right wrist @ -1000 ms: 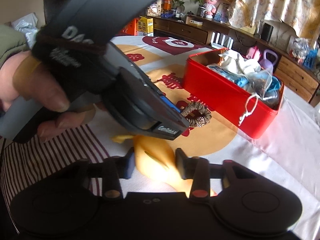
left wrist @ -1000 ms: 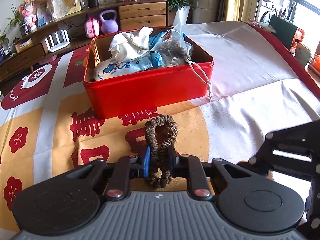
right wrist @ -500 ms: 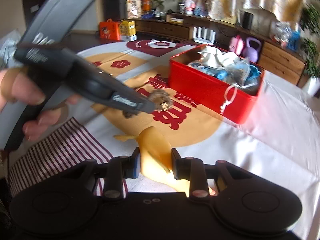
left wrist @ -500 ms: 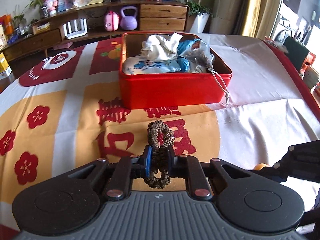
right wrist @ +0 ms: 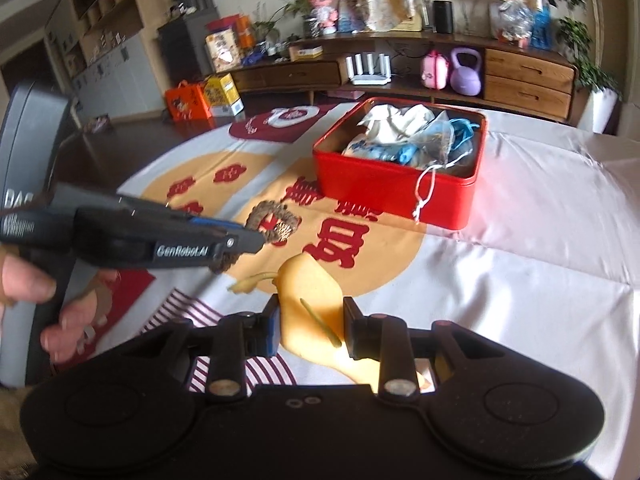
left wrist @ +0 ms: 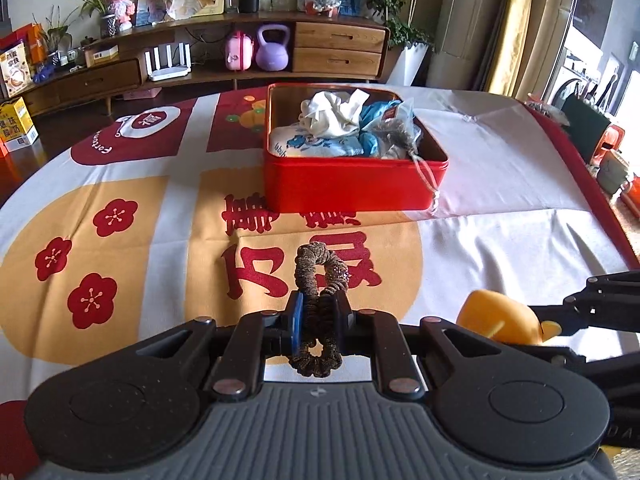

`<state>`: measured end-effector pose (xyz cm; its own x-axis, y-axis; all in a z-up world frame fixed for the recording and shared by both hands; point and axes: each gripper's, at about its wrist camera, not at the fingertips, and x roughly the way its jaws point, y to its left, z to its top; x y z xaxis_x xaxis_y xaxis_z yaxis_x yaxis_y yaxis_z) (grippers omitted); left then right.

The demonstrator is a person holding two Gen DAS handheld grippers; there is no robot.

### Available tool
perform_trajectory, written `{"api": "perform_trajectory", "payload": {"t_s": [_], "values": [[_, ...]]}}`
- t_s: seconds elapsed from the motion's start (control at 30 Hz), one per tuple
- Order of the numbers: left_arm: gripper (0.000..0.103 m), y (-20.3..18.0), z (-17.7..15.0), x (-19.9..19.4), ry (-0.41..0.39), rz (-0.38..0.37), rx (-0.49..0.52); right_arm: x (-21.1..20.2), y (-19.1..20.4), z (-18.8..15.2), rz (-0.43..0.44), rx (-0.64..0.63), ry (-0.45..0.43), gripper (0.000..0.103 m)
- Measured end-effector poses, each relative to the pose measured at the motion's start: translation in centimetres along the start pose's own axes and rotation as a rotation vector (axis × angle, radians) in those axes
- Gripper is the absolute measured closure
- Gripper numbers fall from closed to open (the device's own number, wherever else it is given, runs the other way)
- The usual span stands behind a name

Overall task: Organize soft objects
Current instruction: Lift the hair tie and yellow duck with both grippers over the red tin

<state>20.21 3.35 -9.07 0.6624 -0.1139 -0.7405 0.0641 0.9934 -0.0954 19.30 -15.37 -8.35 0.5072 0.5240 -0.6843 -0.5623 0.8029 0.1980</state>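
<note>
Jaws of both grippers are clamped: left (left wrist: 318, 318) on one brown scrunchie (left wrist: 320, 276), right (right wrist: 310, 326) on one yellow toy (right wrist: 312, 304).

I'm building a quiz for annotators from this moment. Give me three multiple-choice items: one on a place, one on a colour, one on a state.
1. Where is the red tin? A on the tablecloth B on the floor C on the sideboard
2. What colour is the soft toy between the right gripper's fingers? A green B yellow C blue
3. What is the left gripper doing? A open, holding nothing B shut on the brown scrunchie C resting in the tin

A: the tin stands on the printed cloth.
B: the toy is yellow.
B: the fingers pinch the scrunchie.
</note>
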Motion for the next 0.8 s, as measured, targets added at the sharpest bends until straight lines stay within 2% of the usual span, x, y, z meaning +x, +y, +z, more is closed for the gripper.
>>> {"api": "perform_trajectory", "payload": {"t_s": [0.27, 0.63, 0.8], "values": [[0.088, -0.8, 1.0, -2.7, -0.033, -0.02, -0.004, -1.9, -0.3, 1.8, 0.006, 0.095, -0.06, 0.074], [0.088, -2.3, 3.2, -4.5, -0.078, -0.039, 0.032, -3.1, -1.3, 4.9, -0.035, 0.16, -0.132, 0.074], [0.088, -2.5, 4.7, -4.7, -0.099, -0.041, 0.051, -3.3, -1.9, 6.8, -0.047, 0.152, -0.157, 0.073]]}}
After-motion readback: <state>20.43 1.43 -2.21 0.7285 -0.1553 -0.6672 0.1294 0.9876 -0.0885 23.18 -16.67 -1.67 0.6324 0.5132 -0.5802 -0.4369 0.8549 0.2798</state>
